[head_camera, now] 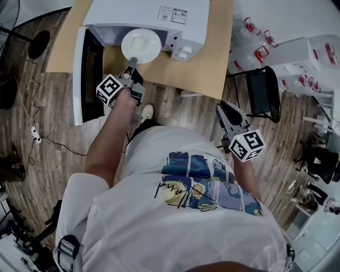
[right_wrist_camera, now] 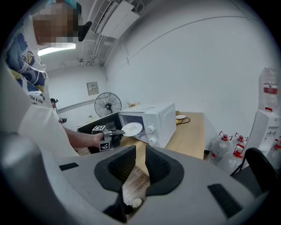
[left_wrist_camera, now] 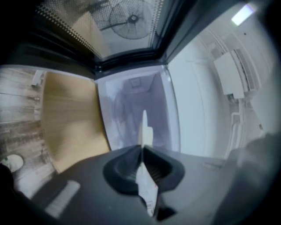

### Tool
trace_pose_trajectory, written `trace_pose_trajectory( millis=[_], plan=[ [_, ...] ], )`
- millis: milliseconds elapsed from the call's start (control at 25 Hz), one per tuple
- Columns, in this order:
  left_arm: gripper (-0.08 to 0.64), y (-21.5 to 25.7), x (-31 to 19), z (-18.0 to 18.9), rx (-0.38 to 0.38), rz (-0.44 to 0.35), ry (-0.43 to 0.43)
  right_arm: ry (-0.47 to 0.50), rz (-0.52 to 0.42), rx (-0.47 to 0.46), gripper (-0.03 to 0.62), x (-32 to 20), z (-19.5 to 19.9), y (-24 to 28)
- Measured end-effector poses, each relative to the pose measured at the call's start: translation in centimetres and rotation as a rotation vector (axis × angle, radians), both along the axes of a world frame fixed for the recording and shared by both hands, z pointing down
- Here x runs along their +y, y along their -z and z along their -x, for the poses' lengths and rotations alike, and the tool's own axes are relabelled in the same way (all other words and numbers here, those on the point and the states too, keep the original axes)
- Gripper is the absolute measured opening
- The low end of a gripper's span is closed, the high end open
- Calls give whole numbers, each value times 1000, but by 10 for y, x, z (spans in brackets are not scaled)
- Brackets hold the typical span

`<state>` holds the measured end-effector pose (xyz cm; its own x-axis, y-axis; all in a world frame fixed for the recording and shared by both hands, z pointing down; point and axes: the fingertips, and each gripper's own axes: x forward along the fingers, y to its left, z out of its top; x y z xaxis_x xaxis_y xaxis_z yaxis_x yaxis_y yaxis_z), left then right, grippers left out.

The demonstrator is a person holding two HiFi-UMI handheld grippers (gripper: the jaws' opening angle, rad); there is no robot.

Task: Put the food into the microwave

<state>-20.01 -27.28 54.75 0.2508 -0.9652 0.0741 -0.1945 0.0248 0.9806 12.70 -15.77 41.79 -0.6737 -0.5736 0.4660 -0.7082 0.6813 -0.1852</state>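
A white microwave [head_camera: 154, 16] stands on a wooden table [head_camera: 202, 69], its door [head_camera: 85, 74] swung open to the left. My left gripper [head_camera: 130, 66] is shut on the rim of a white plate [head_camera: 141, 45] carrying pale food [head_camera: 139, 41], held level at the oven's mouth. In the left gripper view the plate [left_wrist_camera: 143, 132] shows edge-on, clamped by the jaws of the left gripper [left_wrist_camera: 141, 151], with the cavity [left_wrist_camera: 136, 105] straight ahead. My right gripper [head_camera: 223, 109] hangs off to the right over the floor. Its jaws stand a narrow gap apart at the right gripper [right_wrist_camera: 139, 165], with nothing between them.
Water bottles [head_camera: 255, 40] and a black chair [head_camera: 264, 93] stand right of the table. A cable [head_camera: 37, 135] trails over the wooden floor at left. A standing fan [right_wrist_camera: 107, 104] is behind the microwave [right_wrist_camera: 149, 121]. Another small plate [right_wrist_camera: 180, 117] sits on the table's far end.
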Motion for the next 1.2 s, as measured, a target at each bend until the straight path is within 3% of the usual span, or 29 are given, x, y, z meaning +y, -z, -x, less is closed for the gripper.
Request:
trace_pose_trajectory(
  millis=[520,1200],
  plan=[
    [19,-25,-51,5,58,33,-25,-81,20,38,60,-19,9,-1],
    [20,-50,-99,29,58,80,-47,-96,39,74,58,-37,29,0]
  ],
)
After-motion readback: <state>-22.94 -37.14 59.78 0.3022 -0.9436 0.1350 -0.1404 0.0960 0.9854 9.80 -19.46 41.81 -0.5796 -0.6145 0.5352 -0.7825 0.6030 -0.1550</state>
